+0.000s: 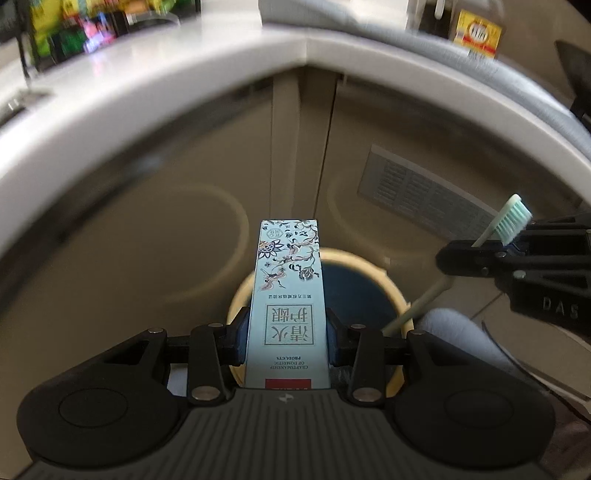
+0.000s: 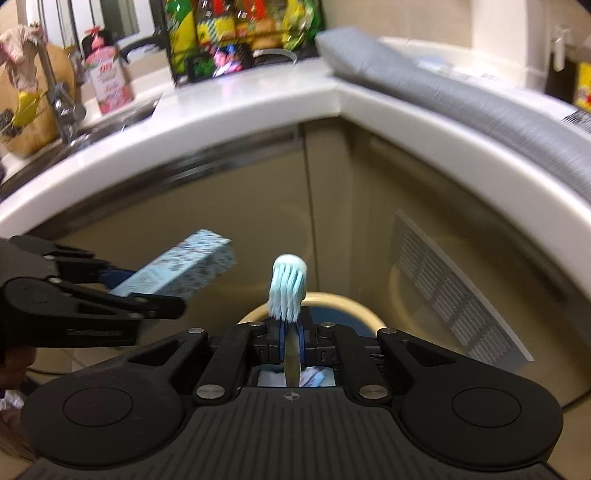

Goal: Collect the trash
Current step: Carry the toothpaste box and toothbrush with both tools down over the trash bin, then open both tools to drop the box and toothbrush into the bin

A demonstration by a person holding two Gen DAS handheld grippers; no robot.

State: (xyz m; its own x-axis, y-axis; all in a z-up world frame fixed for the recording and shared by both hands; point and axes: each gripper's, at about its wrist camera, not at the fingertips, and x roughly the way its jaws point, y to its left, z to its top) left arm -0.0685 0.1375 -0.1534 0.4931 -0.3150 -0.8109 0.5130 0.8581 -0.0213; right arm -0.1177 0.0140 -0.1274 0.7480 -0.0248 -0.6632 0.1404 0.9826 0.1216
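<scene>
My left gripper [image 1: 286,338] is shut on a pale blue toothpaste box [image 1: 288,295] with floral print, held over a round bin [image 1: 395,291] with a cream rim and dark inside. My right gripper [image 2: 291,341] is shut on a toothbrush [image 2: 290,286] with pale green bristles, also above the bin's rim [image 2: 354,304]. In the left wrist view the right gripper [image 1: 480,254] and the toothbrush [image 1: 511,218] show at the right. In the right wrist view the left gripper [image 2: 122,295] and the box [image 2: 181,271] show at the left.
A white L-shaped counter [image 1: 184,85] runs above beige cabinet doors [image 1: 184,240]; one has a vent grille [image 2: 461,295]. A sink with tap [image 2: 62,107], a pink bottle [image 2: 107,77], snack packets [image 2: 236,26] and a grey mat [image 2: 443,88] sit on the counter.
</scene>
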